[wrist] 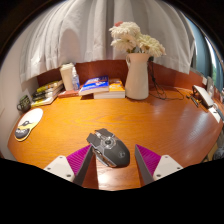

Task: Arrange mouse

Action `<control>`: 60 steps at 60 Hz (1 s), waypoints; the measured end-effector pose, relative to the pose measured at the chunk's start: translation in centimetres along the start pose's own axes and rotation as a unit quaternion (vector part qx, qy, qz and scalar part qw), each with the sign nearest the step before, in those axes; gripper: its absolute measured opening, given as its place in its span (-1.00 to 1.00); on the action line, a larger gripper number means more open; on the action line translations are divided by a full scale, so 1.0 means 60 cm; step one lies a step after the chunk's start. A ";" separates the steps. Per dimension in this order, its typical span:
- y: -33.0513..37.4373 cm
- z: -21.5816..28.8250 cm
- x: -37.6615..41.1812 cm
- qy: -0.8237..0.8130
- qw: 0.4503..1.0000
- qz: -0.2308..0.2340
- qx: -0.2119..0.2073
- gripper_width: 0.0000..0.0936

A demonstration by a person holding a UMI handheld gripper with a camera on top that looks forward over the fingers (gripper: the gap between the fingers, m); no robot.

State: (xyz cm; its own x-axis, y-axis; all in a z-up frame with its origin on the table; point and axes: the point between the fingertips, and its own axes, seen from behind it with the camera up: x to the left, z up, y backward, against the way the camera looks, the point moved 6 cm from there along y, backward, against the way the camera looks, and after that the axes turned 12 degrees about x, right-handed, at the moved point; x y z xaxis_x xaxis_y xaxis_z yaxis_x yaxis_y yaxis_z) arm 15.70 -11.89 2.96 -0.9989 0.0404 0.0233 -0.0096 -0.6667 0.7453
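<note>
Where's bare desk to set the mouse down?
The widest bare desk lies beyond the mouse, between it and the vase. More bare wood runs from the mouse toward the mouse pad. The back is crowded: books, cup. The mouse sits between the gripper's open fingers.

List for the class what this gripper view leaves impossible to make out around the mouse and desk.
- Mouse: near end hidden between the gripper fingers; contact with the pads uncertain.
- Books: titles too small.
- Vase: flower type blurred.
- Mouse pad: partly cut off at the desk's far side.
</note>
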 end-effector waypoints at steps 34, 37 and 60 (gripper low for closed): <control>-0.077 0.084 -0.060 -0.028 0.999 0.008 0.034 0.49; -0.077 0.085 -0.057 -0.030 0.999 0.005 0.037 0.27; -0.080 0.091 -0.049 -0.031 0.998 -0.018 0.056 -0.27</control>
State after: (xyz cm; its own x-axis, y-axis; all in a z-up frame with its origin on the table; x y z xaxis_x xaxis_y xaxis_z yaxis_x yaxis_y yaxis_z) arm 18.95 -4.73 2.94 -0.9931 0.1123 0.0337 -0.0375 -0.5761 0.8165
